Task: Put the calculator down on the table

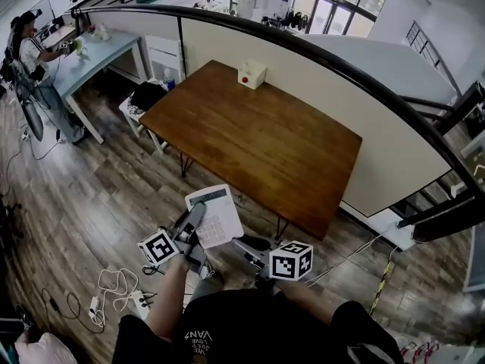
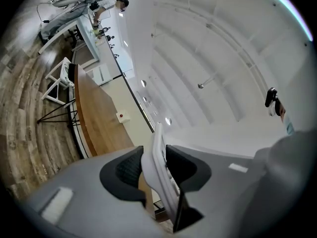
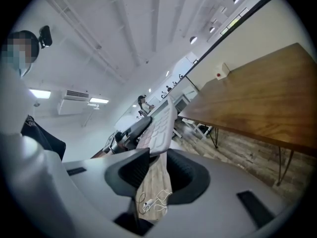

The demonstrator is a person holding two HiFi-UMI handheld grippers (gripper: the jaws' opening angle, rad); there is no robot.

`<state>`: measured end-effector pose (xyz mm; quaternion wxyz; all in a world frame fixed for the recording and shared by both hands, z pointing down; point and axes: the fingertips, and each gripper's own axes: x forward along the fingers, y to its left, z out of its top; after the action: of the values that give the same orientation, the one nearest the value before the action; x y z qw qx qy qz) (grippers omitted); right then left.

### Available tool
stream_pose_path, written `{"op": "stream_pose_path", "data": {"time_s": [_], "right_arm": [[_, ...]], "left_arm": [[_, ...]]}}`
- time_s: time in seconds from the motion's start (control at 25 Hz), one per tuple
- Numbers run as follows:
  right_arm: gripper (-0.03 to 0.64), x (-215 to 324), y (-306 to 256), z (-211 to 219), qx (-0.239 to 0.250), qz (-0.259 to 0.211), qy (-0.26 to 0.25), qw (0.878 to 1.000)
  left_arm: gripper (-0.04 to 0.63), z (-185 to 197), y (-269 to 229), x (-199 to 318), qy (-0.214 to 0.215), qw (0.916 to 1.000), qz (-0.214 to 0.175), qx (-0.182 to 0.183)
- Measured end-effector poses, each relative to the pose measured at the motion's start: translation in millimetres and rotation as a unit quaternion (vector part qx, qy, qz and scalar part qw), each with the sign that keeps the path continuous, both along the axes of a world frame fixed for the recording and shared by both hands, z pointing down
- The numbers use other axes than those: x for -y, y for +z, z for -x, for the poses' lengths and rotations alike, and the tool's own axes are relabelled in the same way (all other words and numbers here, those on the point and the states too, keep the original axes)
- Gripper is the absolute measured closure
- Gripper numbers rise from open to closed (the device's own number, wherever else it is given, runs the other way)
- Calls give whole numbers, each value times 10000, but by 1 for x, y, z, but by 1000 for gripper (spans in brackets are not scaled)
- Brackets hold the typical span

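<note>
"Where's the calculator (image 1: pixel 214 216)?"

"Up in the air, over the floor just short of the wooden table (image 1: pixel 265 139) — keys facing up. The left gripper (image 1: pixel 195 220) is clamped on one side of it."

"And the right gripper (image 3: pixel 157 176)?"

"Jaws apart, floor showing between them — the calculator's end sits just past its tips. A small white box (image 1: pixel 251 73) stands at the table's far edge."

The calculator (image 1: pixel 214 215) is white with a pale green display strip. The table (image 1: pixel 258 139) is warm brown wood, its small box (image 1: pixel 251 74) white with a red button. The floor (image 1: pixel 91 203) shows grey-brown planks. The marker cubes (image 1: pixel 291 260) carry black-and-white squares.
</note>
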<state>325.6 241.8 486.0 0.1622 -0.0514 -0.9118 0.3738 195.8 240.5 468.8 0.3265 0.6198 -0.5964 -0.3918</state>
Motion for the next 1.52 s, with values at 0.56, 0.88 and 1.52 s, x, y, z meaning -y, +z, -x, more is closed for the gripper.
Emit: {"op": "stream_pose_path", "data": {"time_s": [0.56,0.88,1.52], "right_arm": [[504,-7,-2,136,-77,-23,699,9975],[505,12,3,166,-213,-38,839,9962],[505,139,18,261,-232,-5,514,9984]], "left_arm": [[465,136,5,12,720,9974,66,-59],[463,164,13,33,842,9958,-50,-361],[463,259,26,153,632,9972,98,-381]]}}
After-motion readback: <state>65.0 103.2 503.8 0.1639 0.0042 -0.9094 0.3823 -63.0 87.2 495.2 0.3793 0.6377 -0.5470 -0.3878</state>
